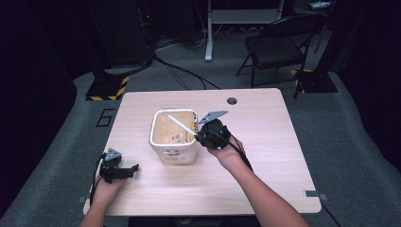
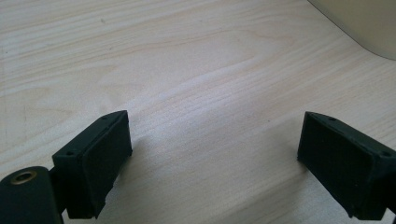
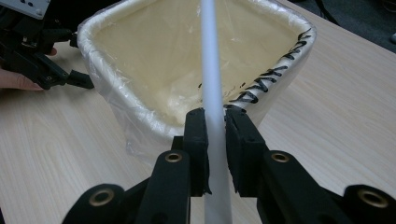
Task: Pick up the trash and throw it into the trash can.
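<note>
A small cream bin w/ a clear plastic liner folded over its rim sits near the middle of the pale wood surface, and everything else is easiest placed relative to it. The right gripper is held just beside the bin's right rim, above the surface, w/ the person's right hand behind it and the forearm running off toward the near edge. Its jaws are pressed together on a thin white stick, pinching it near one end; the rest of the stick reaches out over the bin's open top, slanting toward the far-left corner of the rim. In the right gripper view the white stick runs straight up between the right gripper jaws and across the bin opening; the liner inside looks crinkled, and black marks run along the outside of one bin wall. The left gripper is well apart from the bin, off to its near-left side by the surface's near-left corner, low over the wood, held by the left hand. In the left gripper view its jaws are spread wide w/ bare wood grain between them, nothing held, and a corner of the bin peeks in at top right.
</note>
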Action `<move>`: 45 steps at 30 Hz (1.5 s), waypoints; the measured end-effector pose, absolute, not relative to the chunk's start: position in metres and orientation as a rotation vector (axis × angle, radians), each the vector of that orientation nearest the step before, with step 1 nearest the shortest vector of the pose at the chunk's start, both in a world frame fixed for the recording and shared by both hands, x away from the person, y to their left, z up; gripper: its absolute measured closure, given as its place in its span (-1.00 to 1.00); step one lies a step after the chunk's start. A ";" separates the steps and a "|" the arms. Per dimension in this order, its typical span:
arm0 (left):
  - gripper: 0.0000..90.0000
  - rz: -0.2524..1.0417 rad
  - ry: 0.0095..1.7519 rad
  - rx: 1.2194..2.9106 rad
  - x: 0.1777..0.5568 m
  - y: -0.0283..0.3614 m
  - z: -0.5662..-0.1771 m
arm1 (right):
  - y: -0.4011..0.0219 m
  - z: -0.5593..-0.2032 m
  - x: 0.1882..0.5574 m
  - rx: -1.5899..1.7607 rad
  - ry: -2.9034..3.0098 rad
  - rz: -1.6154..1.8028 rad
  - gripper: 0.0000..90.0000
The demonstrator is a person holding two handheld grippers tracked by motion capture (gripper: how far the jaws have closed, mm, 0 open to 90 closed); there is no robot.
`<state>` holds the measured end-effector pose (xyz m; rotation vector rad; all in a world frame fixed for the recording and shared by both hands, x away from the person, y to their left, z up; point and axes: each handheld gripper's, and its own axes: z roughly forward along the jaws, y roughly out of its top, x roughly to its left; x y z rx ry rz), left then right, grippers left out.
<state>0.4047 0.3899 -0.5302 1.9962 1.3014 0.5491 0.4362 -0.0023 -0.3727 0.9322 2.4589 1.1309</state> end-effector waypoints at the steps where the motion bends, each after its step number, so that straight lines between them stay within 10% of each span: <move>1: -0.79 0.549 1.302 1.996 0.405 0.390 -0.530 | -0.001 -0.373 0.437 0.934 2.461 1.131 0.74; 15: -0.79 0.549 1.299 1.997 0.405 0.390 -0.530 | 0.002 -0.369 0.432 0.934 2.420 1.186 0.17; 45: -0.79 0.550 1.300 1.997 0.405 0.390 -0.530 | -0.034 -0.380 0.417 0.960 2.377 1.184 0.12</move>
